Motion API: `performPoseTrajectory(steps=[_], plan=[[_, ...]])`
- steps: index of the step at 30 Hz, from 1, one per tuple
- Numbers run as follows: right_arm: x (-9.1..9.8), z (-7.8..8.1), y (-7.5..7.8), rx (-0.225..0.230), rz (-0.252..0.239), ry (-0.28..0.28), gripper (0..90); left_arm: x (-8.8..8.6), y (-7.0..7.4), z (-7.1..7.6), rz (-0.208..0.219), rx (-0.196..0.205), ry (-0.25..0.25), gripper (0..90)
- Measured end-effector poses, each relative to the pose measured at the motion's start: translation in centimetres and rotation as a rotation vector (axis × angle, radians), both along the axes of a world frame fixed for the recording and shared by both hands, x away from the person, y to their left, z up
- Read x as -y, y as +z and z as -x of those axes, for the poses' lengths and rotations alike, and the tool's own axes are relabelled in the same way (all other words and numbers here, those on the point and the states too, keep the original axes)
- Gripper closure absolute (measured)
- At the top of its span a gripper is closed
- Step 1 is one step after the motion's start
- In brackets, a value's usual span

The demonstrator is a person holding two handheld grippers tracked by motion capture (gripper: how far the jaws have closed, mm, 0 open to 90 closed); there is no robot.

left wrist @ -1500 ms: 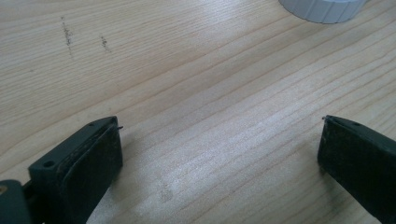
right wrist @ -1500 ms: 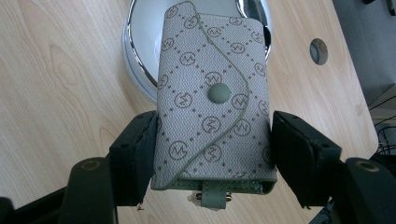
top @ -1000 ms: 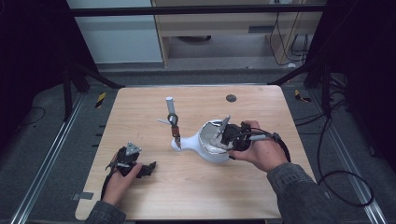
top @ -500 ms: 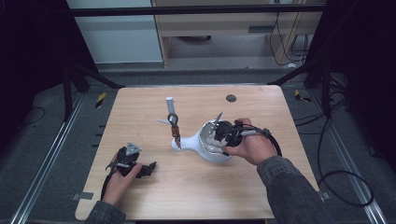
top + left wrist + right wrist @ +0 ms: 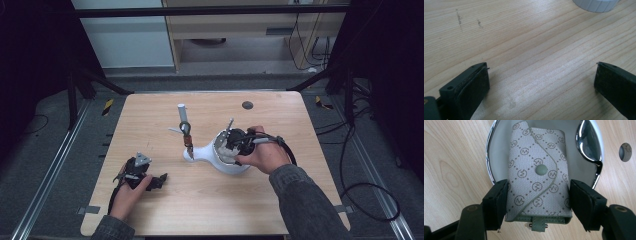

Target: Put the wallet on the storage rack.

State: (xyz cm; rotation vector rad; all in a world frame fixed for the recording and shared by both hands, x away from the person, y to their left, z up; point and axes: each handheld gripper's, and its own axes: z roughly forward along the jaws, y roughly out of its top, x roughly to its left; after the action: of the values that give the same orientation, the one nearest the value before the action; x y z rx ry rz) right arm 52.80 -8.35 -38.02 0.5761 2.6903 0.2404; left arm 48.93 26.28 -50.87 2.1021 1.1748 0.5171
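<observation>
- Since 1 second ago, the right hand [image 5: 265, 155] has drawn in toward the left of the high view, carrying the right gripper [image 5: 234, 142] over the white dish [image 5: 220, 160]; the left hand [image 5: 129, 192] has kept its place near the table's front left edge.
- Seen along the right gripper's own 2 black jaws, they are clamped on the flanks of a grey patterned key pouch [image 5: 537, 173], pads pressed against its 2 long sides.
- Its flap is snapped down with a round green stud, and a small green tab with a metal ring hangs at the end nearest the camera.
- That pouch hangs over the dish's pale bowl [image 5: 499, 152], inside its chrome rim; whether it touches the bottom cannot be told.
- Just left of the dish in the high view stands a small upright stand [image 5: 186, 132] with a white post.
- At the left hand, the left gripper [image 5: 142, 175] has its jaws wide apart, with bare wooden table [image 5: 529, 50] between them.
</observation>
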Motion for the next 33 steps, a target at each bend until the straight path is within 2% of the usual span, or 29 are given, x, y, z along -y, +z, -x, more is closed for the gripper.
performPoseTrajectory(steps=[26,29,33], plan=[[-0.46,-0.57,-0.99,-0.026,-0.016,-0.014,32.5,0.01,0.0,0.01,0.001,0.0,0.001,0.0],[-0.43,-0.61,-0.97,-0.03,-0.027,-0.028,32.5,0.01,0.0,0.01,0.001,0.0,0.001,0.0],[-0.25,-0.4,-0.28,-0.016,-0.067,-0.043,27.5,0.0,0.0,0.0,0.0,0.001,0.0,0.0]])
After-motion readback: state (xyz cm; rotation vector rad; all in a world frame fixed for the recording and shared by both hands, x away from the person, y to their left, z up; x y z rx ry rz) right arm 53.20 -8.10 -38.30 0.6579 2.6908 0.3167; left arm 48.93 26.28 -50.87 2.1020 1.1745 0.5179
